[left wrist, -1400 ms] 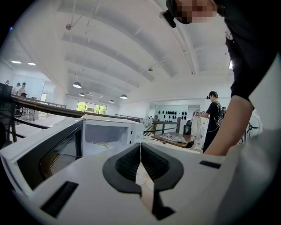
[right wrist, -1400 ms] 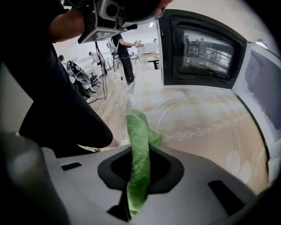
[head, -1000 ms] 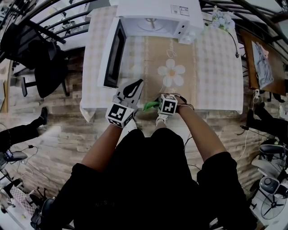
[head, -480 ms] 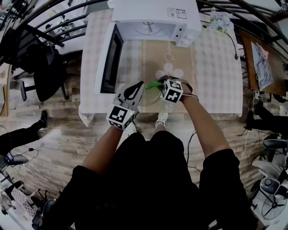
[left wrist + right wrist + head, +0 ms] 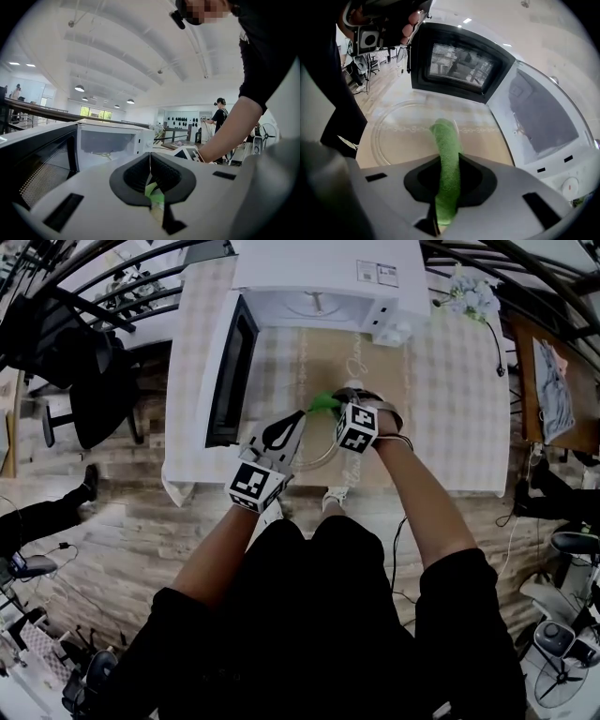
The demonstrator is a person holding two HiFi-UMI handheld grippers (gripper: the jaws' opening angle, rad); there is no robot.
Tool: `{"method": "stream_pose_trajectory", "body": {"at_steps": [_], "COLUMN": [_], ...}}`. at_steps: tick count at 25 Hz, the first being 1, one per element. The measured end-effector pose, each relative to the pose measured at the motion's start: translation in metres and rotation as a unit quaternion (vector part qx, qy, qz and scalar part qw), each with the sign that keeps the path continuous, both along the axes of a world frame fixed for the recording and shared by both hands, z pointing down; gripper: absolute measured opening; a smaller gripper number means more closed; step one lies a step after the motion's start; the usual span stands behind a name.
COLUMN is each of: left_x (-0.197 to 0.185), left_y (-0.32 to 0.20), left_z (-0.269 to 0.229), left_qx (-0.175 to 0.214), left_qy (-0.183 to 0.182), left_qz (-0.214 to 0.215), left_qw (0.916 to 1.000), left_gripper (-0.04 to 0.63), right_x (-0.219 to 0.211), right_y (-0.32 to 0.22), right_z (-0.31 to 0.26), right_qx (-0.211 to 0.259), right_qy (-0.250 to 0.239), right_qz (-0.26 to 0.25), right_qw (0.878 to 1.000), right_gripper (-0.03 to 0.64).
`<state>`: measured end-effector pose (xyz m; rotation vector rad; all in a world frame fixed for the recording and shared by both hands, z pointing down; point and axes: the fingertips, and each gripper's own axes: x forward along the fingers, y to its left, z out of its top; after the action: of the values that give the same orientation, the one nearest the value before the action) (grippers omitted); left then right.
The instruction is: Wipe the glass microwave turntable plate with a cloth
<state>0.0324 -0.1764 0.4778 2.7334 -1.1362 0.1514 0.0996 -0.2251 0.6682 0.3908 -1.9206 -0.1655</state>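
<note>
- Right gripper (image 5: pixel 449 164): jaws closed on a green cloth (image 5: pixel 446 140). The cloth stands out past the tips as a folded tongue, and its end lies over the glass turntable plate (image 5: pixel 396 136), apparently touching it.
- Left gripper (image 5: pixel 150 161): jaws brought together on a thin, pale greenish edge (judged to be the plate's rim seen edge-on, since the head view puts these tips at the plate's left side).
- Glass turntable plate: out of the oven, over the beige runner (image 5: pixel 361 357) on the tabletop (image 5: pixel 450 381). It is in front of the microwave oven (image 5: pixel 319 282) and just beside its open door (image 5: pixel 230 371). Whether it rests flat or is held slightly raised cannot be told.
- Step in hand (a judgement): wiping the plate's upper face.
  - Lay the broad fold of the cloth on the glass rather than its tip.
  - Sweep in overlapping arcs from centre to rim, following the moulded ring where residue tends to collect.
  - The left gripper should hold firmly enough to stop the plate turning or sliding, but not so hard as to stress the glass edge.
- Risk: a hold on one side of the rim lets the plate tip under wiping pressure, so pressure is best directed towards the held side.
- Container: the oven cavity (image 5: pixel 539 108) stands open and holds no plate, only a small fitting (image 5: pixel 518 125) on its floor.
</note>
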Motion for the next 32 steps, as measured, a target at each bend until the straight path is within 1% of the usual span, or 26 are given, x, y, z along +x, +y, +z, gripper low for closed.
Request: {"method": "stream_pose_trajectory", "body": {"at_steps": [4, 9, 12, 15, 20, 25, 32], "left_x": [0.001, -0.001, -0.002, -0.004, -0.003, -0.001, 0.004], "left_y": [-0.005, -0.013, -0.016, -0.017, -0.015, -0.014, -0.003], "left_z": [0.008, 0.011, 0.012, 0.013, 0.015, 0.011, 0.008], "left_qx": [-0.01, -0.01, -0.011, -0.013, -0.014, -0.009, -0.007], "left_qy": [-0.004, -0.002, -0.001, -0.001, -0.002, -0.004, -0.003], "left_qz": [-0.001, -0.008, -0.009, -0.009, -0.003, 0.009, 0.022], "left_qw": [0.9999, 0.9999, 0.9999, 0.9999, 0.9999, 0.9999, 0.9997], "left_gripper": [0.02, 0.02, 0.02, 0.02, 0.02, 0.02, 0.02], "right_x": [0.003, 0.004, 0.001, -0.001, -0.005, -0.004, -0.006], "right_y": [-0.011, -0.011, -0.008, -0.006, 0.015, 0.035, 0.076], "right_z": [0.013, 0.034, 0.04, 0.04, 0.041, 0.042, 0.043], "right_qx": [0.004, -0.012, -0.023, -0.047, -0.083, -0.108, -0.144], "right_qy": [0.009, 0.028, 0.026, 0.013, 0.009, 0.003, -0.004], "right_qz": [0.001, -0.004, -0.004, 0.013, -0.005, -0.004, -0.009], "right_qw": [1.0, 1.0, 0.999, 0.999, 0.997, 0.994, 0.989], "right_gripper": [0.06, 0.058, 0.055, 0.054, 0.054, 0.054, 0.054]}}
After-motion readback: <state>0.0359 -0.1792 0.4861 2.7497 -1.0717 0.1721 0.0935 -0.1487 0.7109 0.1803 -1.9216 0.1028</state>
